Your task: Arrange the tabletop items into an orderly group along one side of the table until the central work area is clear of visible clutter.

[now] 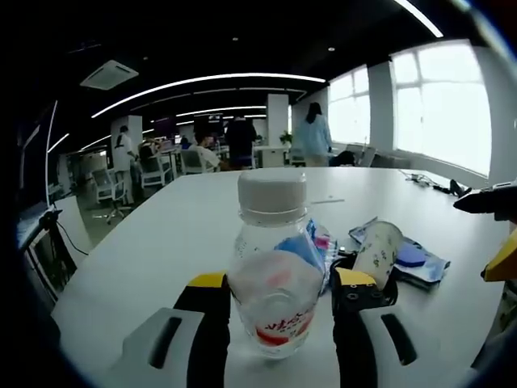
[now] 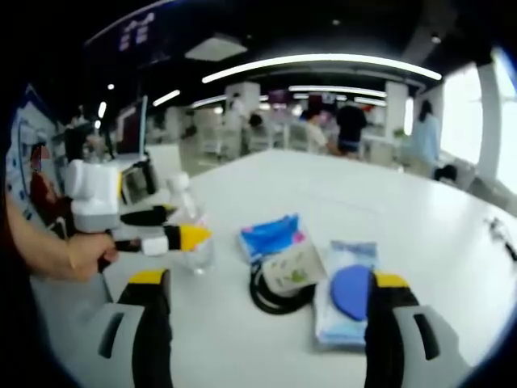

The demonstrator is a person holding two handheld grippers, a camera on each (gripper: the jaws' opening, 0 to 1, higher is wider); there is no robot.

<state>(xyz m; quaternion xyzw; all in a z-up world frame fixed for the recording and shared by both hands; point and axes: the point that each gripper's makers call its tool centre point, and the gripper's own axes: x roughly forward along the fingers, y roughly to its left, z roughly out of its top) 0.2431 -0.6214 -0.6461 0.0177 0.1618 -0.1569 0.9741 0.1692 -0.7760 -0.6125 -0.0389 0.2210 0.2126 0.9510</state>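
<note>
Left gripper (image 1: 279,291) clamps bottle (image 1: 273,267); right gripper (image 2: 266,303) gapes.

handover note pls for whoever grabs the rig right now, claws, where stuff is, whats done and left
Left claw: jaws on either side of the clear plastic water bottle with a white cap, standing upright on the white table; contact not certain.
Right claw: open, holding nothing, aimed at the cluster.
Cluster mid-table: blue crinkled snack packet, pale paper cup lying on its side over a black cable ring, and a light blue wipes pack with a dark blue lid.
Done: nothing grouped at an edge yet.
Left: move the bottle and all cluster items to one side.
</note>
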